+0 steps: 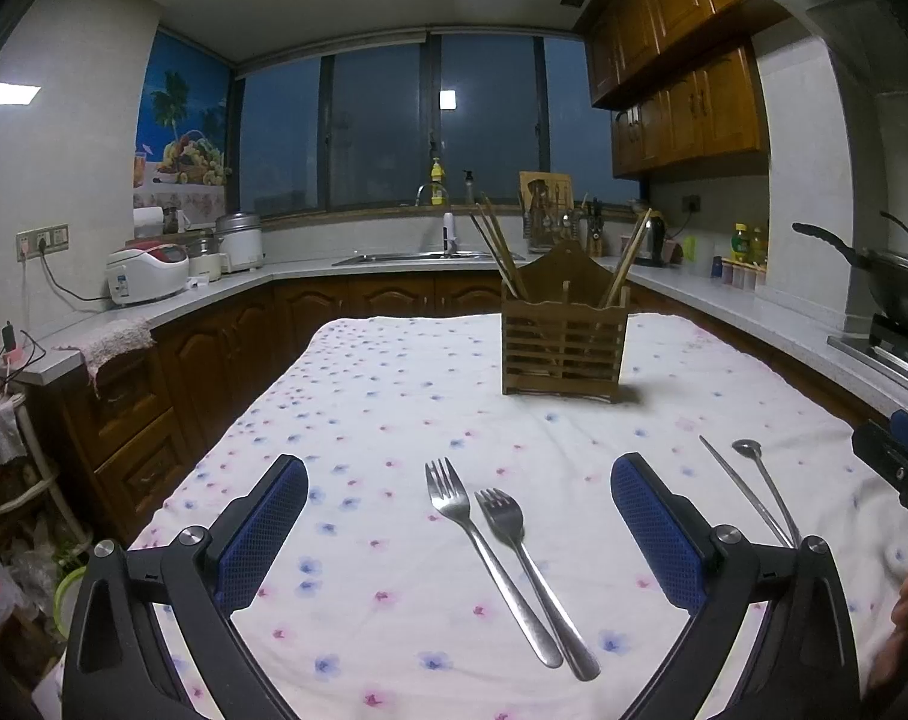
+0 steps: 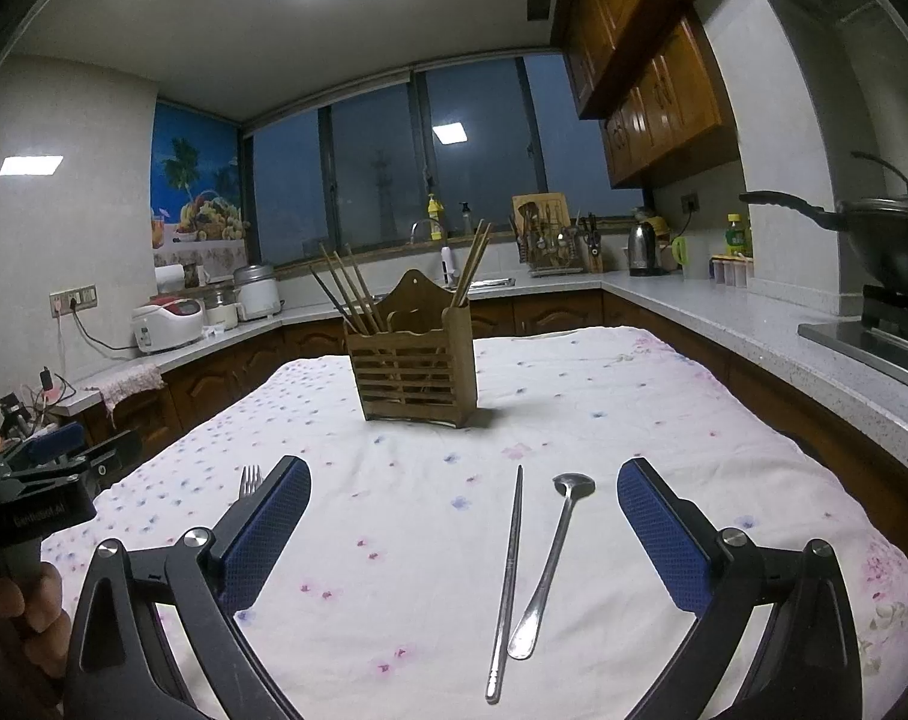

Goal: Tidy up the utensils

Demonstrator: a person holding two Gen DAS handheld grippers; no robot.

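Lying flat, two steel forks [image 1: 502, 564] between the left gripper's [image 1: 460, 498] wide jaws; right gripper [image 2: 463, 498] likewise gaping

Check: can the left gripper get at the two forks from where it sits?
Probably yes. The left gripper is open, and both forks lie flat on the tablecloth straight ahead between its fingers. Nothing lies across them. Their handles touch near the ends, so picking only one may be fiddly.

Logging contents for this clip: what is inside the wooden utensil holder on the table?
The wooden utensil holder contains wooden chopsticks leaning out at the left and another pair at the right. Its slatted front hides anything lower down.
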